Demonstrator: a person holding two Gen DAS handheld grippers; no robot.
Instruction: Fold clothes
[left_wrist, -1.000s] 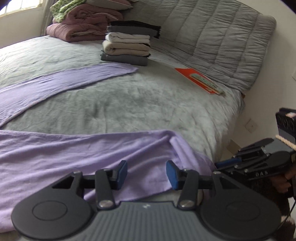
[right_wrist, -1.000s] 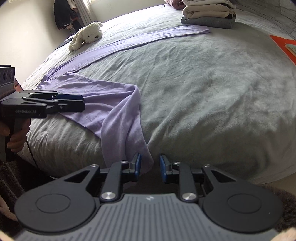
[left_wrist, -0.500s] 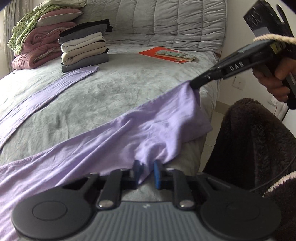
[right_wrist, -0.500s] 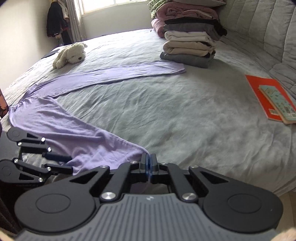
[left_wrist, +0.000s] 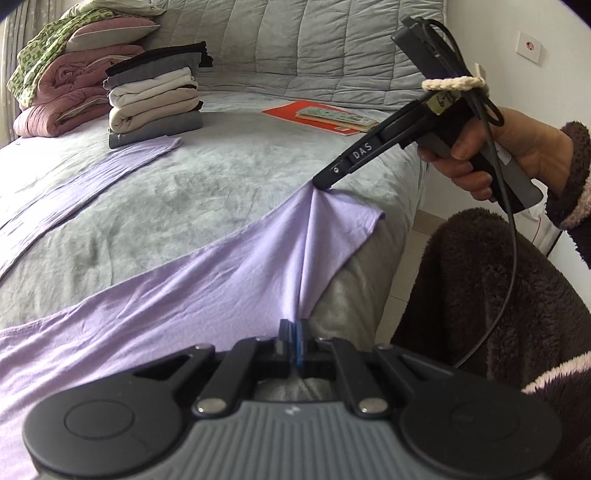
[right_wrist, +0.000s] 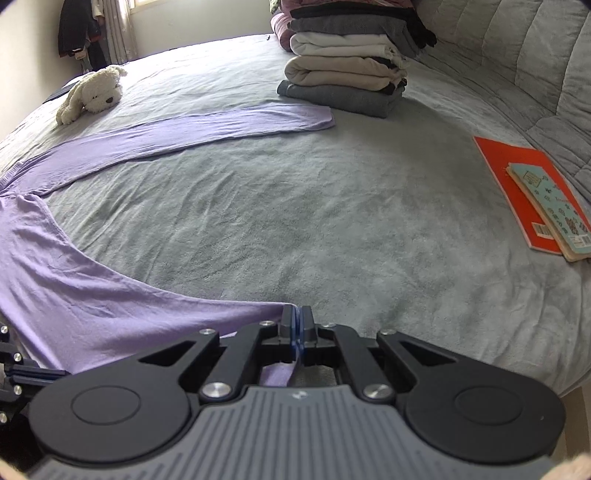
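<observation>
A lilac garment (left_wrist: 192, 295) lies spread over the grey bed, one long part (right_wrist: 207, 127) reaching toward the folded pile. My left gripper (left_wrist: 294, 341) is shut on the garment's near edge, at the bed's front corner. In the left wrist view my right gripper (left_wrist: 320, 181) is held by a hand and pinches the same cloth farther in, lifting it into a small peak. From its own camera the right gripper (right_wrist: 296, 328) is shut on the lilac edge (right_wrist: 110, 306), with cloth showing between and under the pads.
A stack of folded clothes (right_wrist: 347, 70) stands at the back of the bed, pink bedding (left_wrist: 70, 92) behind it. A red book with a smaller book on it (right_wrist: 532, 192) lies at the right. A plush dog (right_wrist: 92, 92) rests far left. A person's dark fleece sleeve (left_wrist: 498, 314) is beside the bed.
Both grippers went from open to shut on the lilac garment's edge. The right one then moved inward over the bed, drawing the cloth up with it.
</observation>
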